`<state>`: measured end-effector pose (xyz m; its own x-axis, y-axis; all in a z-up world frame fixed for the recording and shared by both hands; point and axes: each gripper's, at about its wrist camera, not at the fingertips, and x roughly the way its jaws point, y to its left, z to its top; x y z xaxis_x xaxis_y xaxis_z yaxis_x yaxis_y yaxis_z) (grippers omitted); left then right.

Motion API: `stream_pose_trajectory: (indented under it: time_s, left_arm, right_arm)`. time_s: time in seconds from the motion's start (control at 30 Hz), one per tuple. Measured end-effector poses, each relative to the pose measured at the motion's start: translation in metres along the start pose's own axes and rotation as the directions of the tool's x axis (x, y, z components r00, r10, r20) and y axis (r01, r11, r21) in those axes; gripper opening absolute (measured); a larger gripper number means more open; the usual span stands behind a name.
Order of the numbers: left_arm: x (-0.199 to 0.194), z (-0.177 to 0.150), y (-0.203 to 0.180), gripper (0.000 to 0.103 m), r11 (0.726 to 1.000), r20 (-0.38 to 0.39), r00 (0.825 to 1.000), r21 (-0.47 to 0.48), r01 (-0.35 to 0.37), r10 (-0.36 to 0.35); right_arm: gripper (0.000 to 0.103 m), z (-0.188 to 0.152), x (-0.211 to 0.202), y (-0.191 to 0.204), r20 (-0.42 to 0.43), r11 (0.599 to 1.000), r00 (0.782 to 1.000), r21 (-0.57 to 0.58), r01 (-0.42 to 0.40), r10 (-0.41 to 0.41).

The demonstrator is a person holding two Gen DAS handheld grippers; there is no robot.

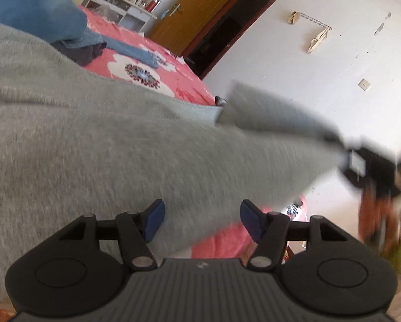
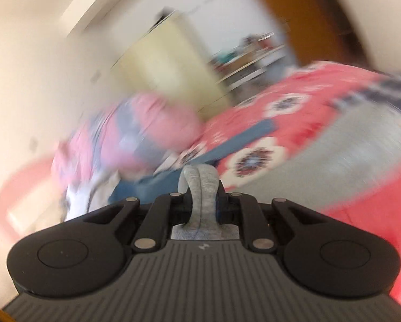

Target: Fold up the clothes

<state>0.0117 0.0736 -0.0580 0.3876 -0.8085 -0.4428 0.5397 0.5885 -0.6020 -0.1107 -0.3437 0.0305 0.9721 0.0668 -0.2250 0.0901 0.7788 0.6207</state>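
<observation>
The fold of the grey garment [image 1: 98, 134] looks barely begun, as a judgement from how it lies: it is stretched out in the air above the bed [image 1: 152, 61] rather than laid flat, and no crease or doubled layer shows in it yet. Laying it down, folding it and stacking it all seem left to do. Other clothes wait too: a blue garment [image 1: 36, 5] is heaped on the bed at about 11 o'clock in the left wrist view, with a dark piece [image 1: 87, 52] tucked just beside it.

The left claw [image 1: 201, 221] stands wide open, its blue pads [image 1: 154, 218] apart, with the grey cloth spread just ahead of them and nothing pinched between. The right claw [image 2: 201, 201] is closed on a bunched loop of the same grey cloth, which pokes up between its fingers at 12 o'clock in its own view. In the left wrist view that claw appears as a blurred dark shape at about 3 o'clock, where the garment narrows to a point.

The garment's long axis therefore runs roughly from 9 o'clock toward 3 o'clock in the left view, broad at the left and tapering to the held end on the right. A loose flap sticks up near the middle at about 1 o'clock. The right wrist view is heavily smeared, so the rest of the garment there is only a grey patch at 3 o'clock on the bed's red floral cover.
</observation>
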Motion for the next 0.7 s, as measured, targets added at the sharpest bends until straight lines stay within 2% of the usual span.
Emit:
stream_pose_trajectory:
  time_s: [0.07,0.13,0.27,0.3,0.33,0.37,0.43,0.53,0.6,0.63,0.7]
  left_arm:
    - [0.0,-0.002,0.004,0.064,1.0,-0.025,1.0,-0.008,-0.013,0.013]
    - [0.001,-0.006,0.008,0.064,0.999,-0.055,0.998,-0.015,-0.034,0.033]
    - [-0.002,-0.01,0.011,0.064,0.998,-0.089,0.994,-0.017,-0.06,0.058]
    - [-0.004,-0.009,0.01,0.064,0.998,-0.086,0.994,-0.01,-0.063,0.062]
    - [-0.006,-0.009,0.009,0.064,0.998,-0.08,0.995,-0.006,-0.063,0.062]
    - [-0.007,-0.009,0.007,0.064,0.998,-0.074,0.996,-0.003,-0.059,0.058]
    - [-0.009,-0.008,0.003,0.064,0.999,-0.063,0.997,0.002,-0.051,0.051]
    - [-0.007,-0.008,-0.004,0.064,0.999,-0.057,0.997,0.006,-0.05,0.051]
    - [-0.006,-0.009,-0.008,0.064,0.999,-0.053,0.997,0.009,-0.051,0.051]
    - [-0.006,-0.009,-0.011,0.064,0.999,-0.051,0.997,0.011,-0.052,0.053]
    - [-0.008,-0.009,-0.016,0.064,0.998,-0.046,0.997,0.025,-0.057,0.058]
  right_arm:
    - [0.014,-0.044,-0.034,-0.022,0.006,0.988,0.995,0.113,0.101,-0.102]
    - [0.015,-0.08,-0.058,-0.041,-0.035,0.962,0.979,0.182,0.206,-0.203]
    - [0.023,-0.097,-0.086,-0.039,-0.069,0.943,0.949,0.111,0.313,-0.307]
    - [0.027,-0.091,-0.092,-0.034,-0.037,0.947,0.95,0.076,0.313,-0.311]
    - [0.04,-0.084,-0.097,-0.029,-0.006,0.95,0.951,0.041,0.309,-0.309]
    - [0.061,-0.074,-0.1,-0.026,0.025,0.954,0.954,0.008,0.298,-0.298]
    - [0.08,-0.054,-0.088,-0.024,0.025,0.966,0.967,-0.04,0.255,-0.254]
    - [0.086,-0.029,-0.045,-0.031,-0.064,0.983,0.984,-0.084,0.161,-0.167]
    - [0.088,-0.018,-0.006,-0.047,-0.154,0.99,0.98,-0.078,0.116,-0.127]
    - [0.088,-0.015,0.015,-0.058,-0.211,0.992,0.97,-0.055,0.111,-0.12]
    - [0.088,-0.012,0.057,-0.083,-0.329,0.991,0.936,0.002,0.135,-0.127]
